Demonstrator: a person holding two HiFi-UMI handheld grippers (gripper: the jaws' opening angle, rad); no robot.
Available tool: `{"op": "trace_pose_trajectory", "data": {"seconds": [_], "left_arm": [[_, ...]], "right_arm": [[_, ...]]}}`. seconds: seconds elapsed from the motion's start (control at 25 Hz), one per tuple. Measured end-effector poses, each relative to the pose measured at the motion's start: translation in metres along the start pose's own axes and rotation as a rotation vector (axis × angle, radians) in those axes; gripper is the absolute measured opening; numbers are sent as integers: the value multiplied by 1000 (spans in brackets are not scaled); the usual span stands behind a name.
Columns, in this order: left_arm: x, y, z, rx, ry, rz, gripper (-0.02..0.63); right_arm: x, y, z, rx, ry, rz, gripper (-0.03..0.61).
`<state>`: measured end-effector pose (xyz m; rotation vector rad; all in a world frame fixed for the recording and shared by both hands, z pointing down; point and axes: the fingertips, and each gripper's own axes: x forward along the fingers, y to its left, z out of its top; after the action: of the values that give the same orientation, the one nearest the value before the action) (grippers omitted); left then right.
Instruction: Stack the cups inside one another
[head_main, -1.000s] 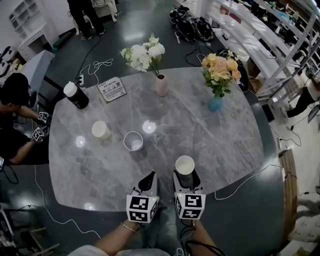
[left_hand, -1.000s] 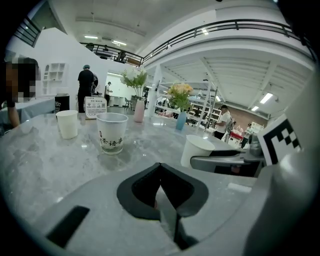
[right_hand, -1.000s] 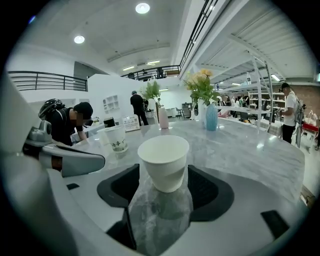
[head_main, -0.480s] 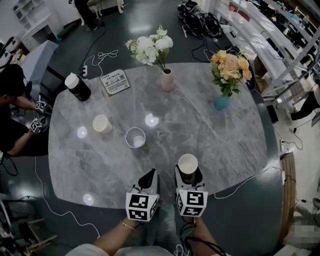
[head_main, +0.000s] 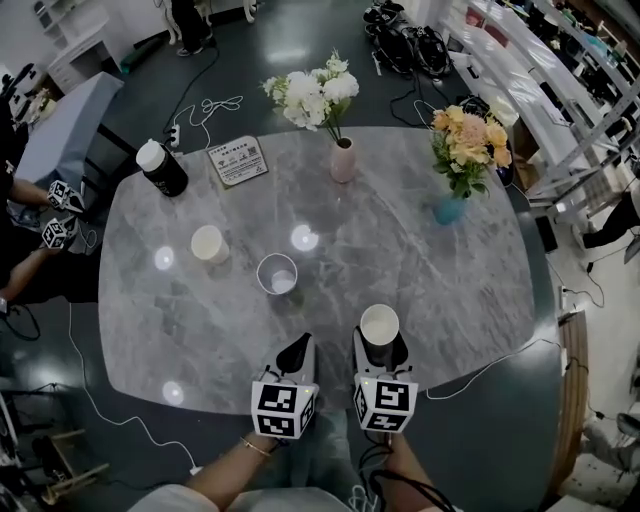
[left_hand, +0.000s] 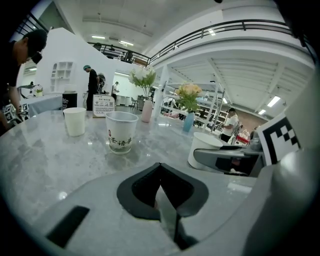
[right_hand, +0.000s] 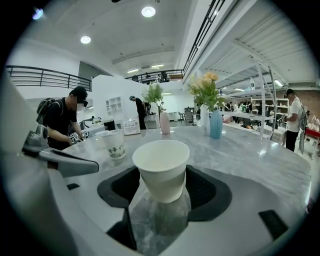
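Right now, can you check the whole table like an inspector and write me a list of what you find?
Surface: grey marble table, shiny, with spots of reflected light.
Job's things: three cups, none stacked. The white cup and the see-through cup stand apart on the table; the held cup sits in a gripper.
Clutter: black bottle, sign card, pink vase and blue vase, both with flowers.
Grippers: left gripper shut, empty; right gripper shut on the held cup.
Cables: cables on the floor; none seen on the table.
Surroundings: person at the table's left edge; shelves beyond.
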<state>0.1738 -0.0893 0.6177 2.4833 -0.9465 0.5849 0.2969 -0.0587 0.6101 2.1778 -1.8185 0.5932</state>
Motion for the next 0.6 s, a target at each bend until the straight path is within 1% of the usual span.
{"op": "trace_pose_trajectory", "data": {"seconds": [0.28,0.6], "left_arm": [[-6,17,13,-11,-25,27,5],[-19,39,34,-26,-66,61,5]], "right_arm": [[6,14,19,-19,-20,19,255],[13,36,48,-46,-50,53,255]]}}
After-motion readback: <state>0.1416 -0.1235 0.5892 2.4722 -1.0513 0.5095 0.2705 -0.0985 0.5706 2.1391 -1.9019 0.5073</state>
